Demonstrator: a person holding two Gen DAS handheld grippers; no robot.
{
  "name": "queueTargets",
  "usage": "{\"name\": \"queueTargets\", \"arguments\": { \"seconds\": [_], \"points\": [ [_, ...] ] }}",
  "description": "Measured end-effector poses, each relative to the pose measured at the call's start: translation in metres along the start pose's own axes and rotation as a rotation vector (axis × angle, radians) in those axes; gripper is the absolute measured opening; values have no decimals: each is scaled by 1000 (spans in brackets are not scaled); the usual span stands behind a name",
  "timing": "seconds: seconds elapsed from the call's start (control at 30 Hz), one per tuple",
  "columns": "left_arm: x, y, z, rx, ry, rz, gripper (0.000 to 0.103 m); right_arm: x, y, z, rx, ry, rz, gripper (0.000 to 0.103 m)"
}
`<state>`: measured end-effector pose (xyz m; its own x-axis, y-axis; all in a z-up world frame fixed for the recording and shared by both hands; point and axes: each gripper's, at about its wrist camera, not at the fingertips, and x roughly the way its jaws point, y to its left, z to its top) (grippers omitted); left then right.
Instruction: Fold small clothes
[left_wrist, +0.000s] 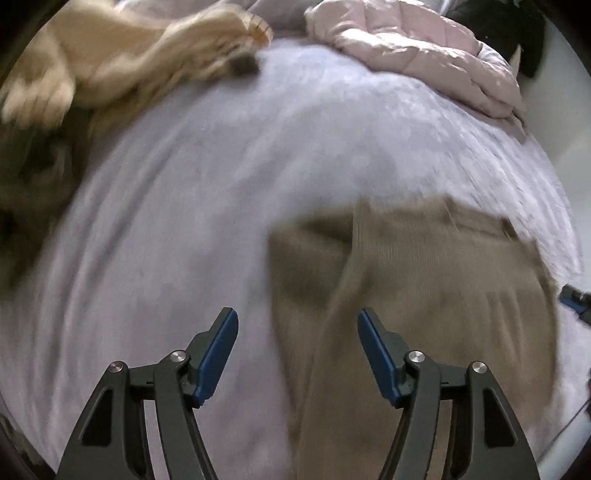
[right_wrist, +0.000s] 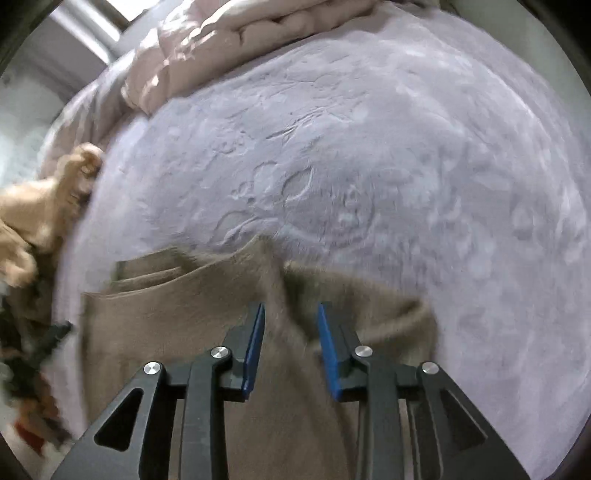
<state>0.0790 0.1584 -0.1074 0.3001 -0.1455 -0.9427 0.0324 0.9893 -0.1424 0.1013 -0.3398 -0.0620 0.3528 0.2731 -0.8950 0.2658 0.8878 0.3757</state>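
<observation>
Trousers (right_wrist: 207, 325), tan and finely ribbed like corduroy, lie on the pale lilac blanket (right_wrist: 369, 147) close under both my tools. In the right wrist view a raised ridge of the cloth runs up between my right gripper (right_wrist: 291, 332) fingers, which stand partly apart with the fabric in the gap; motion blur keeps me from saying whether the blue pads (right_wrist: 255, 347) touch it. My left gripper (left_wrist: 297, 354) is spread wide and holds nothing, hovering over the left edge of the same garment (left_wrist: 424, 288), one finger over blanket, the other over cloth.

I judge the fold is only begun: the piece looks bunched, with a darker hollow where layers overlap and a stacked edge showing at its far left in the right view. Next I would need to close the right fingers on that ridge, take a matching edge with the left, and draw the cloth flat before laying one half over the other. It looks soft and limp, likely to sag from a single pinch.

Further off, a cream fluffy garment (left_wrist: 110, 62) lies at the blanket's far left, and a pink quilted duvet (left_wrist: 417, 48) is heaped along the far side.
</observation>
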Motion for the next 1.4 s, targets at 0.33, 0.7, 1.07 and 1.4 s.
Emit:
{"name": "queueTargets", "arguments": {
  "seconds": [0.33,0.7,1.07,1.4],
  "points": [
    [-7,39,-128,-363,184,-181,68,-31,-41,-166,310,114,237,49],
    [0,25,-125,-519,80,-299,12,-8,-81,-180,654,8,340,7],
    [-3,29,-139,-415,70,-231,18,-6,-84,-178,454,83,203,8],
    [-29,41,-137,-381,24,-154,23,-35,-67,-184,371,122,100,14]
  ]
}}
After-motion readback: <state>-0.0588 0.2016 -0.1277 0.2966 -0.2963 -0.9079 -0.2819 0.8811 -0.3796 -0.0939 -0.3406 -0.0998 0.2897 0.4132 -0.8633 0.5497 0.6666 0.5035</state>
